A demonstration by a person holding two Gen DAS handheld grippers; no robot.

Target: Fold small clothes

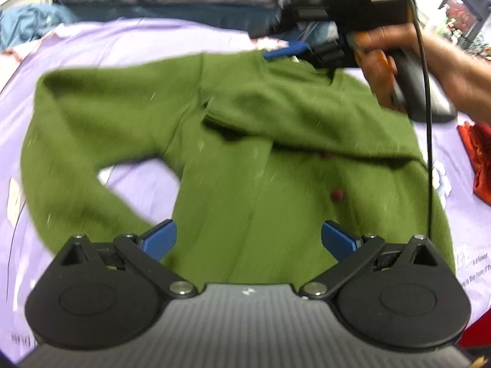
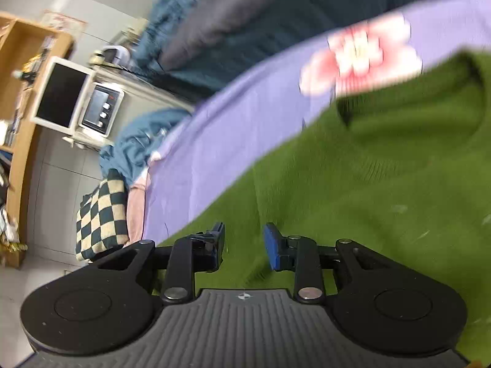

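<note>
The left hand-held gripper (image 1: pixel 248 239) hovers spread and empty above a green cardigan (image 1: pixel 233 165) lying on a lilac bedsheet (image 1: pixel 101 43). The right hand-held gripper (image 2: pixel 244 245), jaws parted and holding nothing, sits at one o'clock by the collar. One sleeve (image 1: pixel 294 116) is folded across; the other, at nine o'clock, likely comes next. Pinch its cuff cleanly. Open sheet lies leftward.

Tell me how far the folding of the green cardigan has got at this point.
Done: one sleeve already lies folded across the chest of the green cardigan, spread on the purple sheet. In hand: nothing; the right gripper is open by the collar, the left gripper open over the hem. Left: the other sleeve still sticks out, and the body is unfolded.
</note>
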